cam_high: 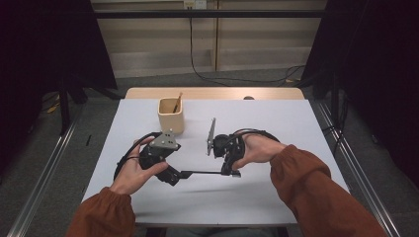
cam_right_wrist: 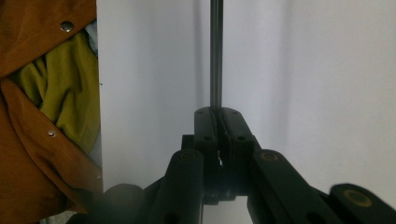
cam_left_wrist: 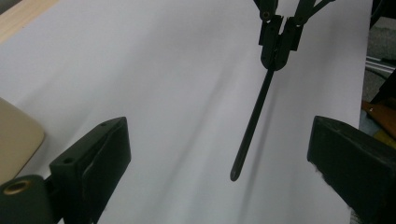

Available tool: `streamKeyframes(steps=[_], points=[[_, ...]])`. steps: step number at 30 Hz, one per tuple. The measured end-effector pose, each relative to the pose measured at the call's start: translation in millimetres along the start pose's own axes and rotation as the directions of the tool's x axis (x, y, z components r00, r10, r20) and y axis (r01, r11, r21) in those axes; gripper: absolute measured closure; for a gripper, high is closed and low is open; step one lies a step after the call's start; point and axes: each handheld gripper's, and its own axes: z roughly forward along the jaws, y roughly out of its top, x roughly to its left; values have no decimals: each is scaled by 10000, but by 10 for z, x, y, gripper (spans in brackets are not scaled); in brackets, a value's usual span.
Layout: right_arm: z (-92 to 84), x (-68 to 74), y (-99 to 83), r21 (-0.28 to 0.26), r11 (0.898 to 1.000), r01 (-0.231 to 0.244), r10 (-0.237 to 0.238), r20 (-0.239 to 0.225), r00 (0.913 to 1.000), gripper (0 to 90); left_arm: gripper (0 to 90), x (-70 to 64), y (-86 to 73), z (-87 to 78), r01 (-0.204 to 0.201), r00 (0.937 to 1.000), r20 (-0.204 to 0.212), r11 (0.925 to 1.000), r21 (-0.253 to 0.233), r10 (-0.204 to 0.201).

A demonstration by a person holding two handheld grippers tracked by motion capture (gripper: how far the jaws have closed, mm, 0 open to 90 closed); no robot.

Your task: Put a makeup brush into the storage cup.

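- Right claw [cam_right_wrist: 218, 116] is clamped on a thin dark rod [cam_left_wrist: 252, 122]; the rod lies level, just above the white tabletop [cam_high: 276, 123], nearer the person than the cup [cam_high: 171, 115]
- Left claw [cam_left_wrist: 219, 158] gapes wide around the rod's free tip; nothing gripped

The table [cam_high: 276, 123] is plain white, with a pale wood strip along its far edge. The cup [cam_high: 171, 116] is light tan, and the stick [cam_high: 177, 102] in it is brown. Both grippers, left [cam_high: 174, 174] and right [cam_high: 231, 172], are black, each with a grey plate on top and brass-coloured bushings at the joints. The rod [cam_left_wrist: 252, 123] is black. The sleeves [cam_high: 316, 187] are rust orange with silver snaps, over a yellow-green lining. The floor [cam_high: 44, 163] is grey.
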Motion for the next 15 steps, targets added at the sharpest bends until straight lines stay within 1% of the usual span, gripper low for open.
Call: streamKeyframes(steps=[3, 5, 6, 7, 8, 10, 11, 12, 15], points=[[17, 7, 19, 140, 9999, 94, -94, -13, 10000, 858, 73, 14, -11, 30, -140, 9998, 133, 9994, 313, 136], [21, 20, 37, 134, 9998, 165, -164, -38, 9999, 858, 74, 16, -17, 54, -122, 9998, 192, 9989, 442, 114], [28, 25, 41, 101, 9997, 229, -228, -34, 9997, 858, 77, 16, -17, 66, -157, 9996, 259, 9982, 586, 142], [25, 38, 53, 281, 9993, 233, -234, 11, 9997, 858, 77, 10, -20, 81, -242, 9994, 276, 9975, 658, 225], [27, 43, 55, 323, 9991, 272, -272, 12, 9996, 858, 78, 3, -20, 91, -333, 9989, 359, 9967, 736, 308], [21, 37, 52, 247, 9993, 274, -276, 70, 9996, 858, 84, -5, -21, 121, -448, 9975, 576, 9959, 787, 403], [19, 30, 49, 272, 9991, 331, -333, 61, 9994, 858, 84, -7, -18, 125, -506, 9972, 592, 9946, 905, 453], [18, 28, 46, 247, 9992, 313, -316, 94, 9995, 858, 85, -10, -20, 141, -526, 9968, 645, 9945, 905, 468], [18, 25, 45, 266, 9991, 322, -323, 59, 9995, 858, 121, -10, -17, 179, -591, 9942, 971, 9904, 1249, 471]])
